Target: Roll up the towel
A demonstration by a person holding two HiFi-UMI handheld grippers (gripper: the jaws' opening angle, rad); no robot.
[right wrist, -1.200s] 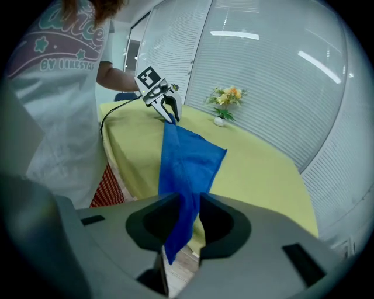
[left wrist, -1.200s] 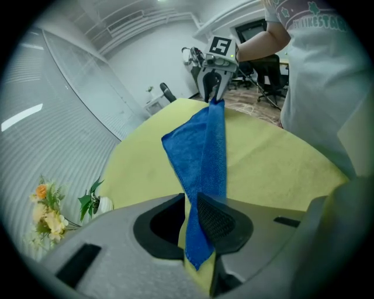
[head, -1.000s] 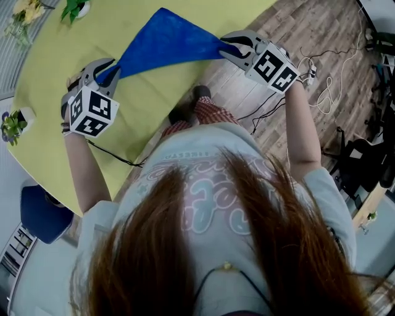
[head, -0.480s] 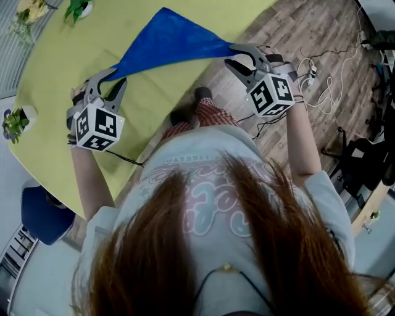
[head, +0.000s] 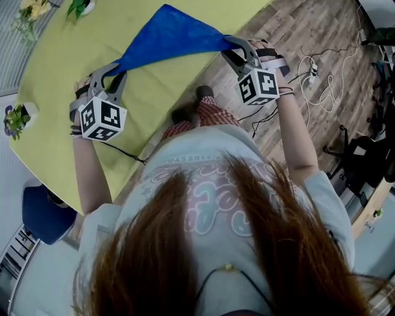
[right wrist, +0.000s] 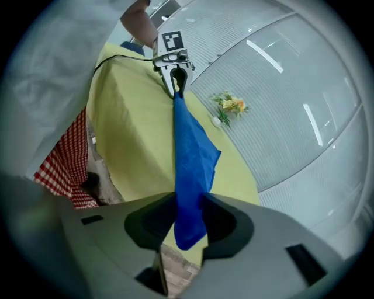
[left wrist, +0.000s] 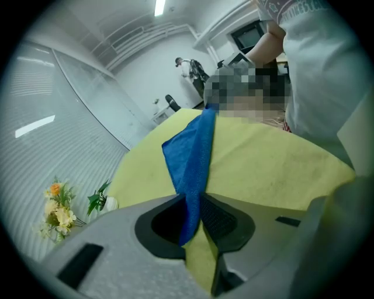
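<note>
Towel, place: the blue towel (head: 166, 37) lay on the yellow table (head: 55, 92), its near edge lifted and strung between the two grippers.
Left gripper (head: 111, 71): gripped one near corner of the cloth. Its jaws had just been opening, yet both pads appeared to touch the fabric. The view was cramped, so how firm the hold was stayed uncertain.
Right gripper (head: 233, 49): gripped the other near corner at the table's edge. Its jaws had also just been opening, with bunched cloth filling the gap and a tail hanging below.
Long axis: the held edge ran left to right across the person, straight from gripper to gripper.
Pointing: the loose part narrowed to a far corner that aimed away from the person, toward the table's middle.
Key relation: the towel's body lay ahead of both grippers. Neither hand was nearer, as each had one end of the same edge.
Judgement: the edge would probably need laying flat before a roll could run away from the person.
Far: flowers (head: 28, 12) stood well apart at the table's far rim.
</note>
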